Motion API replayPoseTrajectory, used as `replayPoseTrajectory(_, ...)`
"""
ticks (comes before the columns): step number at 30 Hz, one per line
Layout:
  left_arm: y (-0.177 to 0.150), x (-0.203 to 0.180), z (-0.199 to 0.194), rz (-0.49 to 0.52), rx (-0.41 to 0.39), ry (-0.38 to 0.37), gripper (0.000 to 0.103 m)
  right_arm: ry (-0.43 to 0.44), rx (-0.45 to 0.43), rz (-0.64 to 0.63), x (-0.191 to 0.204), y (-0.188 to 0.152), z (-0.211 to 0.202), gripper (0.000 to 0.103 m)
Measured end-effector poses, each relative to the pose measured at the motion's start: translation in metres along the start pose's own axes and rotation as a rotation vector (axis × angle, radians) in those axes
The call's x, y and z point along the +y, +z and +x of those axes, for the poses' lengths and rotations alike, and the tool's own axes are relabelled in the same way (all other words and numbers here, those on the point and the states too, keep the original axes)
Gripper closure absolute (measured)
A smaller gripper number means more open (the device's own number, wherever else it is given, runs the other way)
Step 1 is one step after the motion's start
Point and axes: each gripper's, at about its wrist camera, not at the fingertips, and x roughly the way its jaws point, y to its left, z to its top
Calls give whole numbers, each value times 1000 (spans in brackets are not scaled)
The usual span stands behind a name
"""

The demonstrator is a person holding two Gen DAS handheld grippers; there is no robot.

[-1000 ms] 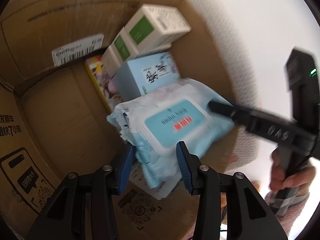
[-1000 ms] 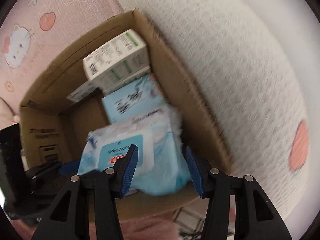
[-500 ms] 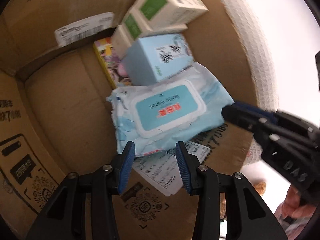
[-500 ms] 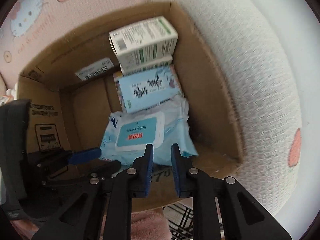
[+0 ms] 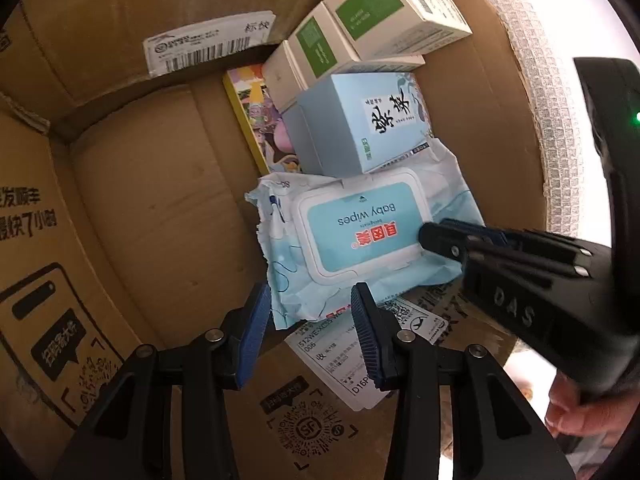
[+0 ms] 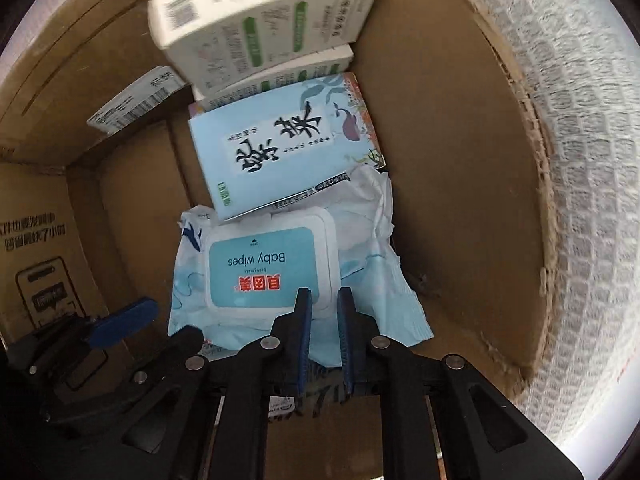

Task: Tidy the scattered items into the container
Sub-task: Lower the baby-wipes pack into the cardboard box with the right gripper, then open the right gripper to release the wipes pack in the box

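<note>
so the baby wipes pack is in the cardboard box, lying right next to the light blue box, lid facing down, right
Not quite: the baby wipes lie lid up; the left wrist view shows the lid with its "Baby wipes" label on top. The rest holds: they sit in the cardboard box, right next to the light blue box.

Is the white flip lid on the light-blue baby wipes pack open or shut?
Shut: the white flip lid lies flat and flush on the light-blue baby wipes pack.

wipes pack (image 5: 360, 236) in carton (image 5: 152, 184), boxes (image 5: 360, 132) behind

You see a pale blue baby wipes pack (image 5: 360, 236) at centre frame, green-and-white boxes (image 5: 384, 12) upper right, brown cardboard box (image 5: 152, 208) around.
</note>
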Motion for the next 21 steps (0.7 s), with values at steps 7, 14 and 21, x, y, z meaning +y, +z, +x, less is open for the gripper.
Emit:
replayPoseTrajectory(7,-2,3,0,-3,4,5,58,-73,77,81,-2,14,33,93)
replayPoseTrajectory(14,-4,3,0,-12,16,23,58,-14,73,162,-16,12,34,93)
replayPoseTrajectory(21,23,15,1,-64,30,27,73,40,63,213,-25,-7,5,93)
